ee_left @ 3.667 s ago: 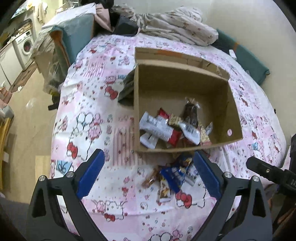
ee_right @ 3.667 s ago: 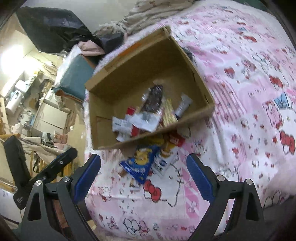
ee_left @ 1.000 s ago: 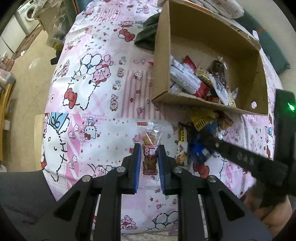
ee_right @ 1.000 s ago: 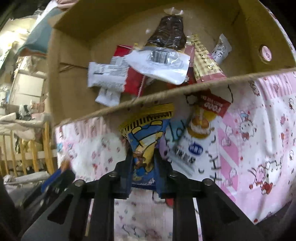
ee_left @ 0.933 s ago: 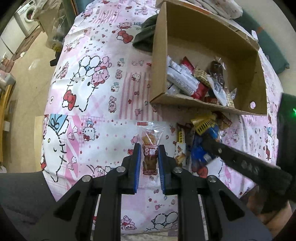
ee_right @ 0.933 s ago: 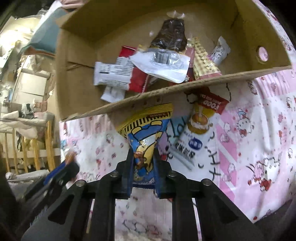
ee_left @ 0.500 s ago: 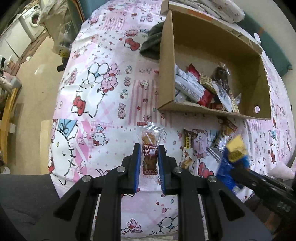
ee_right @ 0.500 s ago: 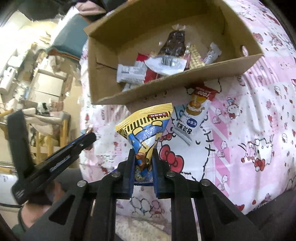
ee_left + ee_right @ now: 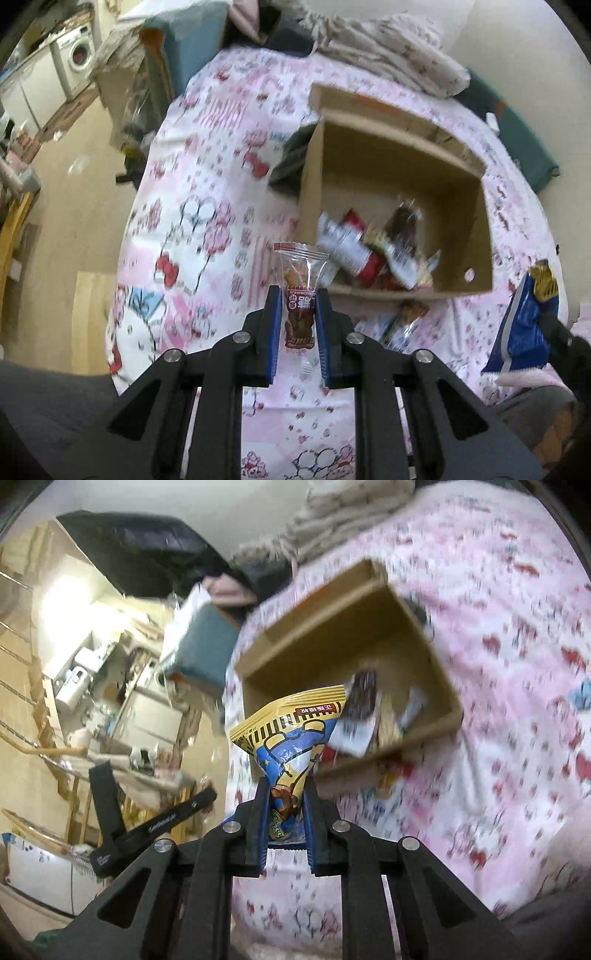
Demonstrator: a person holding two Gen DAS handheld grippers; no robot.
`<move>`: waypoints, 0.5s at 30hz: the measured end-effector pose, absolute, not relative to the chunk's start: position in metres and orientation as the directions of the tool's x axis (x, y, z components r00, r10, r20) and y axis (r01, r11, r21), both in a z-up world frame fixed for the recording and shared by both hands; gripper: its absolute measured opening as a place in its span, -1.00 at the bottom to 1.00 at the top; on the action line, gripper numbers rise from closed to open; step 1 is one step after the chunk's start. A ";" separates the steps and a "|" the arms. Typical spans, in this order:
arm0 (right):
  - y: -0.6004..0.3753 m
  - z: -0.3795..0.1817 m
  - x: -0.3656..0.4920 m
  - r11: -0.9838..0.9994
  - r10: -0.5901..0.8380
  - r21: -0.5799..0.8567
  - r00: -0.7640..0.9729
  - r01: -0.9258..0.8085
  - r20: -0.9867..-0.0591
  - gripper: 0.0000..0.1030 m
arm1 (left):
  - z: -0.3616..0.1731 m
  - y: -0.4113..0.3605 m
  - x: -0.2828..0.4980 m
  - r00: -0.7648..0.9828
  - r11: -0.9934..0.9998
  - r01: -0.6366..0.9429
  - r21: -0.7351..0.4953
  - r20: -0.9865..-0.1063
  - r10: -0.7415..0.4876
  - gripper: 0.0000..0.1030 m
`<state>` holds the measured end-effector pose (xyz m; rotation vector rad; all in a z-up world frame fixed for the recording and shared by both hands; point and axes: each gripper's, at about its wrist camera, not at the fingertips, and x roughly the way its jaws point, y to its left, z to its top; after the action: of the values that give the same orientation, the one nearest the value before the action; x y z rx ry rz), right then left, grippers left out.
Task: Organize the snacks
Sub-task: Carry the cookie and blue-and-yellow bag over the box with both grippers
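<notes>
- Left tongs (image 9: 297, 328): clenched on a clear-wrapped brown snack (image 9: 300, 295) with a red label, gripped at mid-body; twisted top end sticks up past the blue pads (image 9: 272, 332).
- That snack is held up off the pink cartoon-print sheet (image 9: 192, 236), just short of the near-left corner of the cardboard box (image 9: 480, 236).
- Right tongs (image 9: 285, 812): clenched on a blue-and-yellow snack bag (image 9: 291, 738), pinched at its narrow lower end; wide yellow-striped top fans out above the tips.
- In the right wrist view the bag sits in front of the box's near-left corner, raised clear of the bed. In the left wrist view the same bag shows at the far right edge, beside the box.
- Box is open-topped and lies on the sheet. A pile of wrapped snacks (image 9: 373, 251) sits along its near wall: white/red wrappers, a dark one, tan ones. Far half of the box floor is bare cardboard.
- One or two packets (image 9: 404, 321) lie on the sheet just outside the near wall; blurred, can't read them.
- Dark cloth item (image 9: 291, 158) touches the box's left wall.
- Crumpled patterned bedding (image 9: 391, 55) lies beyond the box; washing machine (image 9: 79, 61) at far left.
- Both views are motion-blurred.
</notes>
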<state>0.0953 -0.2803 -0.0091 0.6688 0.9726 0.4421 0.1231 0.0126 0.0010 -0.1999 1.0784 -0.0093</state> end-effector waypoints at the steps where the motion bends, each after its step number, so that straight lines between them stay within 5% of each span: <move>1: -0.285 -0.006 0.100 0.719 0.612 0.693 0.519 -0.051 -0.597 -0.67 | 0.007 0.009 0.128 0.484 0.983 -0.075 -0.165 -0.868 -0.109 -0.72; 15: -0.300 0.003 0.169 0.730 0.589 0.680 0.570 -0.070 -0.573 -0.68 | 0.028 -0.028 0.192 0.541 0.995 0.044 -0.088 -0.835 -0.098 -0.72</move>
<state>0.1686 -0.3002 0.0031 0.6564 0.8888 0.4212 0.1922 -0.0281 0.0278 -0.0587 0.9956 -0.0842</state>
